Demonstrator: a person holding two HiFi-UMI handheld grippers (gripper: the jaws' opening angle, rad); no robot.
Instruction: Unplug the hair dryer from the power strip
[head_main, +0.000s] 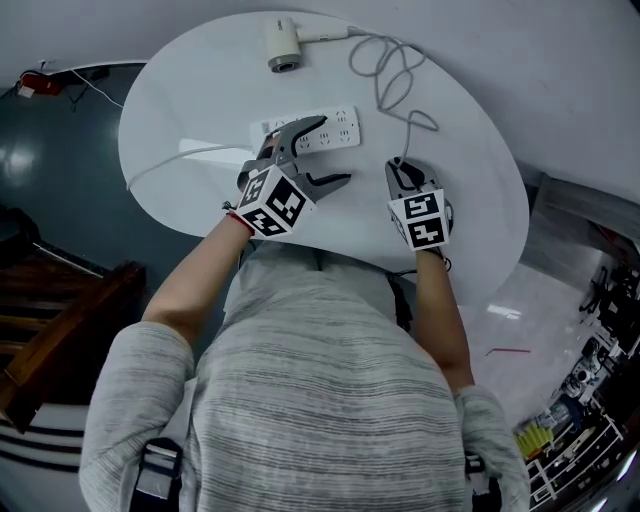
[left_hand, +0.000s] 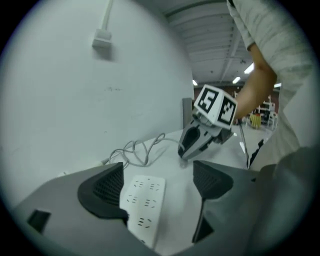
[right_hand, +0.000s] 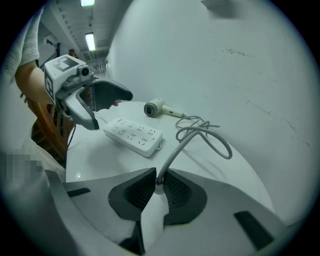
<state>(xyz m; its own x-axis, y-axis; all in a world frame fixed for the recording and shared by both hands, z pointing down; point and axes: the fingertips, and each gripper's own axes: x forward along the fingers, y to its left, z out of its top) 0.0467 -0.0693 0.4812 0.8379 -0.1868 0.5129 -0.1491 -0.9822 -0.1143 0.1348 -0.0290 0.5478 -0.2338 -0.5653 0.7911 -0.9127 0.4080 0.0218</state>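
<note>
The white power strip (head_main: 318, 129) lies flat on the round white table (head_main: 480, 230), all its sockets bare (right_hand: 134, 133). My left gripper (head_main: 338, 152) hangs open just above the strip's near side, nothing between its jaws; the strip (left_hand: 144, 200) shows below its left finger. My right gripper (right_hand: 159, 186) is shut on the hair dryer's white plug (right_hand: 154, 212), held low over the table right of the strip (head_main: 404, 175). The grey cord (head_main: 393, 75) runs in loose loops from the plug to the white hair dryer (head_main: 283, 44) lying at the far edge.
A white cable (head_main: 175, 162) leaves the strip's left end and drops over the table's left edge. A dark wooden bench (head_main: 55, 330) stands left of the person. Shelves with small items (head_main: 575, 420) stand at the lower right.
</note>
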